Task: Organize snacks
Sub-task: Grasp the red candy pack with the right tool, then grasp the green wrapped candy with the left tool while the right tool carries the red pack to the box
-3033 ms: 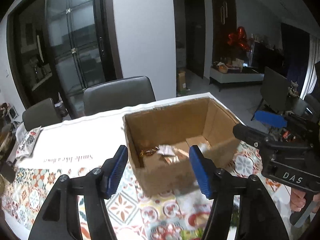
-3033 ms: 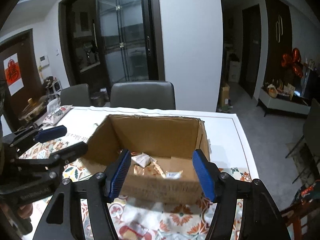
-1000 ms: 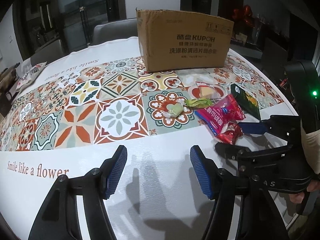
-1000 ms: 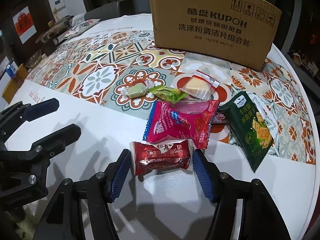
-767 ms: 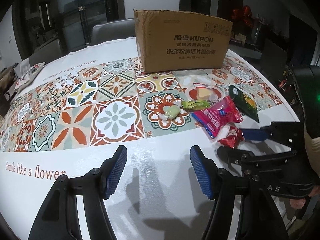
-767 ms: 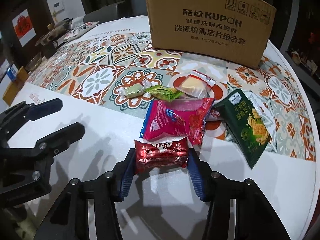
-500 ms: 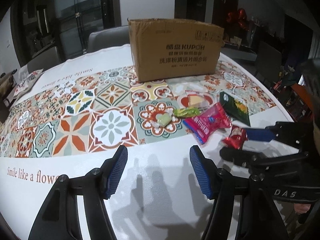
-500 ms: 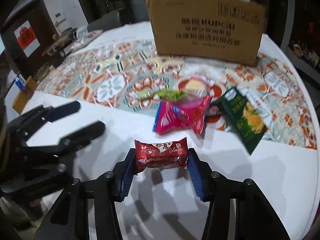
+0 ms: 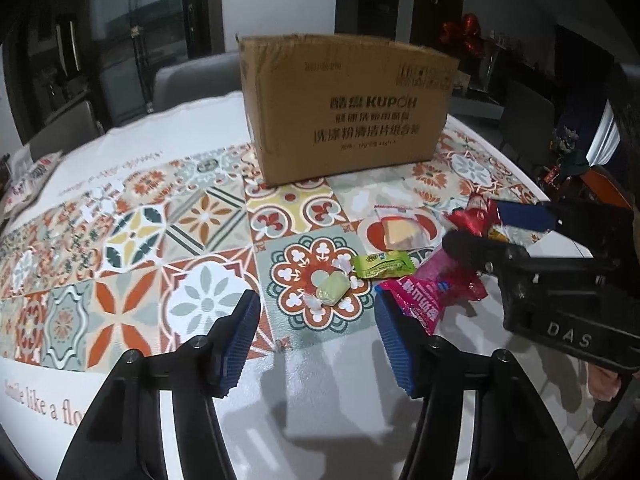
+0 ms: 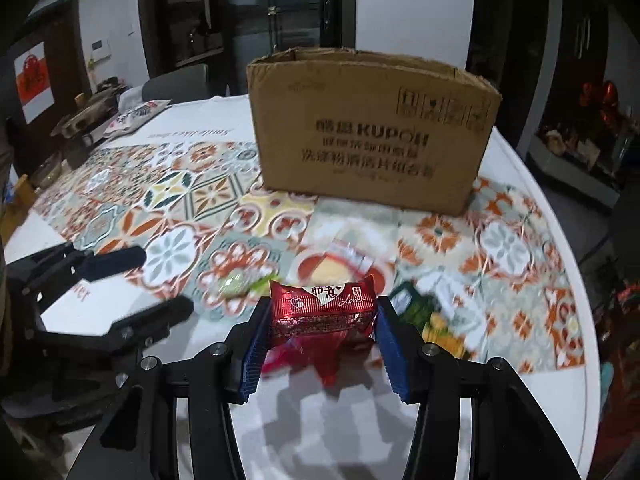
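Observation:
My right gripper (image 10: 322, 322) is shut on a red snack packet (image 10: 323, 308) and holds it above the table, short of the cardboard box (image 10: 368, 132). In the left wrist view the same packet (image 9: 472, 216) shows in the right gripper (image 9: 476, 224). My left gripper (image 9: 316, 332) is open and empty, low over the table. Just ahead of it lie a pale green candy (image 9: 331, 287), a green packet (image 9: 382, 263), a pink packet (image 9: 430, 292) and a clear-wrapped yellow snack (image 9: 400, 233). The box (image 9: 344, 108) stands behind them.
A tiled-pattern cloth (image 9: 132, 236) covers the round table. A dark green cracker packet (image 10: 436, 320) lies right of the held packet. A patterned pouch (image 10: 138, 114) and dishes (image 10: 80, 120) sit at the far left. Grey chairs (image 9: 192, 76) stand behind the table.
My right gripper closed on the red packet and lifted it off the table toward the box. My left gripper moved forward, nearer the snacks, still open.

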A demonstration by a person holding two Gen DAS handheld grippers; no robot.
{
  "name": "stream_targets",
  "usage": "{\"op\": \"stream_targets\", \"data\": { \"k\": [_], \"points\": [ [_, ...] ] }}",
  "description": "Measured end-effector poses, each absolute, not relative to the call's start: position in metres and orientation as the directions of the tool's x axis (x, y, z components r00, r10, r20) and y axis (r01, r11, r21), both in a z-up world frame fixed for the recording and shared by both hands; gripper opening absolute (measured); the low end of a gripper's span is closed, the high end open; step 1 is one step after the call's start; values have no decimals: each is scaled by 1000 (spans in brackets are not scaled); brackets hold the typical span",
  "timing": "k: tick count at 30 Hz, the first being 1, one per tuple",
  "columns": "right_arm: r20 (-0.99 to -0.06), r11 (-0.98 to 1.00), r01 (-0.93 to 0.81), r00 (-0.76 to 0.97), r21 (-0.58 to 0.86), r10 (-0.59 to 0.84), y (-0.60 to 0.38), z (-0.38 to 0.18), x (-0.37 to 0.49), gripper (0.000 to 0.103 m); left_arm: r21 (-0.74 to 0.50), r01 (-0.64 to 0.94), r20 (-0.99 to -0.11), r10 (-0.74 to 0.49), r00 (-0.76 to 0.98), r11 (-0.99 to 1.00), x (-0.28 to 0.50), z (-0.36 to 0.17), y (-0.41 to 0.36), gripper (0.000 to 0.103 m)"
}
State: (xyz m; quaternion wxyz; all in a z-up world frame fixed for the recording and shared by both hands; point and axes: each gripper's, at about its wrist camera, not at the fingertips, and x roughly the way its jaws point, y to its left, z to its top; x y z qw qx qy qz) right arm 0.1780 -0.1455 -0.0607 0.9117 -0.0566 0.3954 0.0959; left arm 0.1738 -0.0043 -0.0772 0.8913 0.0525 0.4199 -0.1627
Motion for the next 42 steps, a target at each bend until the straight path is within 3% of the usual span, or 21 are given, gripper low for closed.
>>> {"op": "stream_targets", "data": {
  "k": [9,14,20,22,32,42],
  "points": [
    [-737,974,-220,666,-50,113,-144,-73,196,51,-43,341,-822,-228,522,939,207,-102,-16,48],
    [-738,974,-218,666,-55,108,-146,-76,197,51,16,374,-829,-197,523,927,213,-109,-29,45],
    [-752,974,-221,650,-49,110,-148,-81,201,51,-22,370,-840,-218,497,929,221,-117,-28,34],
    [-754,973,-226,647,-48,113,-148,-82,201,51,-19,375,-841,-218,496,927,222,-117,-30,21],
    [-761,973,-230,632,-3,147,-154,-74,200,51,-73,317,-805,-243,541,946,208,-86,-27,19],
    [-703,970,-243,687,15,183,-167,-26,188,51,-79,301,-745,-257,616,950,194,-27,-32,19]
  ]
}}
